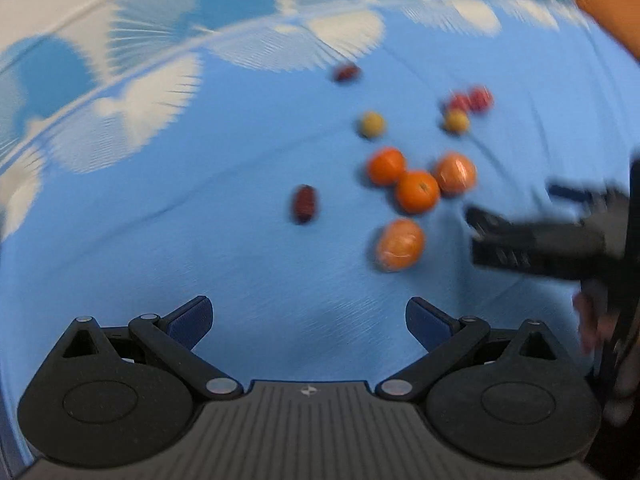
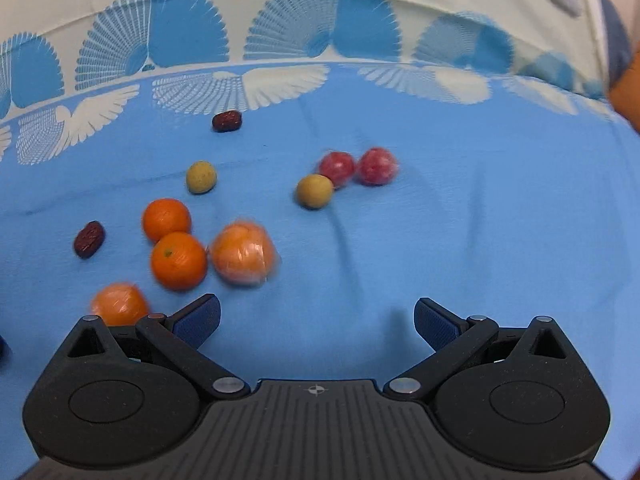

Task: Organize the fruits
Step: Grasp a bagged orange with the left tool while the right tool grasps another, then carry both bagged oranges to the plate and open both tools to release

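Fruits lie scattered on a blue tablecloth [image 2: 460,220]. Several oranges cluster together [image 2: 178,260] [image 1: 416,192]; two of them are in clear wrap [image 2: 243,254] [image 2: 119,304]. Two red wrapped fruits [image 2: 376,166] sit beside a yellow-green ball [image 2: 314,191]; another yellow-green ball [image 2: 201,177] lies apart. Two dark red dates lie at the left [image 2: 89,239] and far back [image 2: 227,121]. My left gripper [image 1: 308,320] is open and empty, above the cloth short of the oranges. My right gripper [image 2: 316,320] is open and empty; it shows blurred in the left wrist view [image 1: 516,220], right of the oranges.
The cloth has a white and blue fan-pattern border [image 2: 240,52] along the far side. An orange object [image 2: 628,88] sits at the far right edge.
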The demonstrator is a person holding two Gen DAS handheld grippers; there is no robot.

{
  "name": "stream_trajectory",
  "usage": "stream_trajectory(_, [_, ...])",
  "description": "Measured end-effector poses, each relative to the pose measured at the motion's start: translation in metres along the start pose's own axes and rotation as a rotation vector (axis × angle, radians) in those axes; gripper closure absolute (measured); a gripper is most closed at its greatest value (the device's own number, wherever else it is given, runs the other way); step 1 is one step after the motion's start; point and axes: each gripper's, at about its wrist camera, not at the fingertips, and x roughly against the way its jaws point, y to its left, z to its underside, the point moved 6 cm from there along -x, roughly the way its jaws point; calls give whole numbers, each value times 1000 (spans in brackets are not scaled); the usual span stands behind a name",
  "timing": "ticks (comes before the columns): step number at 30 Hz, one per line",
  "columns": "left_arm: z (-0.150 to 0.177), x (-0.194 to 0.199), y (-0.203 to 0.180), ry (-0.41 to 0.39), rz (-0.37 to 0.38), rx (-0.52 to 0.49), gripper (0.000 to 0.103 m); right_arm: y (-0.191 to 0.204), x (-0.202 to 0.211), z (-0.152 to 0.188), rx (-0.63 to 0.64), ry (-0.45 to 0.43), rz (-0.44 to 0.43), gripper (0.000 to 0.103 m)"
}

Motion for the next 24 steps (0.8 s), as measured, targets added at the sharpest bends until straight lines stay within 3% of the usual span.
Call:
stream_trajectory(4, [-16, -41, -20, 14, 37, -123, 0, 5, -24, -14, 49, -60, -36, 1])
stream_trajectory(9, [-30, -62, -25, -16, 101, -89, 1, 7, -30, -13, 74, -91, -53, 1])
stream_trajectory(10, [-32, -63, -27, -32, 104, -90, 7, 8, -29, -14, 79, -99, -62, 7])
stream_trajectory(11, [-32, -61, -30, -45, 134, -99, 21, 7, -27, -14, 80, -114, -76, 24])
stream_trajectory(12, [-31, -61, -34, -47, 189, -104, 32, 8, -23, -15, 80, -131, -93, 33])
stream_trajectory(13, [-29, -56, -37, -33, 233, -97, 58, 9, -20, -15, 88, -142, -114, 61])
stream_trajectory(14, [-28, -52, -41, -21, 263, -91, 67, 11, -18, -15, 99, -145, -130, 64])
stream_trajectory(19, [-22, -33, -52, -114, 223, -168, 68, -5, -11, -16, 65, -162, -10, 64])
stream_trajectory(24, [-14, -10, -37, -144, 202, -112, 68, -40, -7, -16, -93, -155, 68, 64])
